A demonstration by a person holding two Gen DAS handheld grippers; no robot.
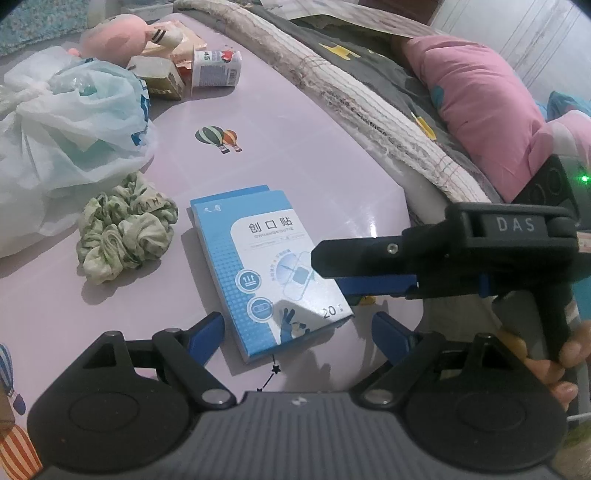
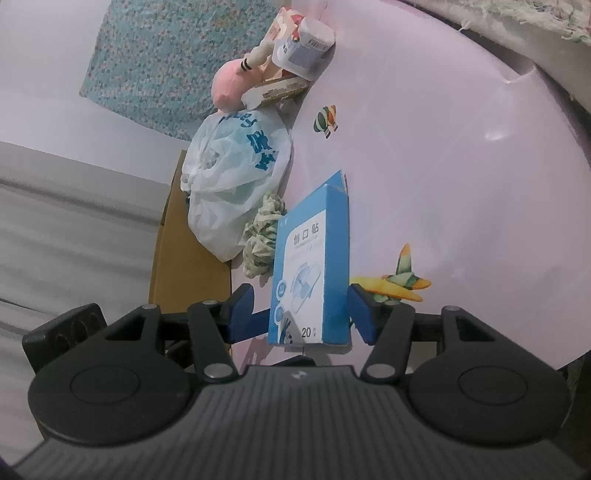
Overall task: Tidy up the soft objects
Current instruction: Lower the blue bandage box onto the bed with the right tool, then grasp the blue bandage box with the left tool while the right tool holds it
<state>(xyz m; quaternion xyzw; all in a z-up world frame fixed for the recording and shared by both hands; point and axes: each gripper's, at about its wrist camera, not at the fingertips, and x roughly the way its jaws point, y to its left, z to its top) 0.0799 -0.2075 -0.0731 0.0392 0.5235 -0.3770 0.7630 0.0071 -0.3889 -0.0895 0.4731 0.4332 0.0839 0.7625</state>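
Blue box (image 2: 312, 271) sits between the right tool's (image 2: 308, 314) parted pads; left tool (image 1: 297, 334) wide apart.

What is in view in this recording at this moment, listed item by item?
Table: one, pale pink with balloon and plane stickers.
Plaster box: one, blue and white, flat on the table near both grippers.
Scrunchie: one, green and white, left of the box.
Plastic bag: one, white with blue print, behind the scrunchie.
Plush toy: one, pink, far end of the table.
Small cartons and packets: several, mixed colours, beside the plush toy.
Bedding: pink and grey, right of the table.
Left gripper: open, over the box's near end.
Right gripper: jaws either side of the box; grip unclear.
Hand: one, on the right gripper's handle.
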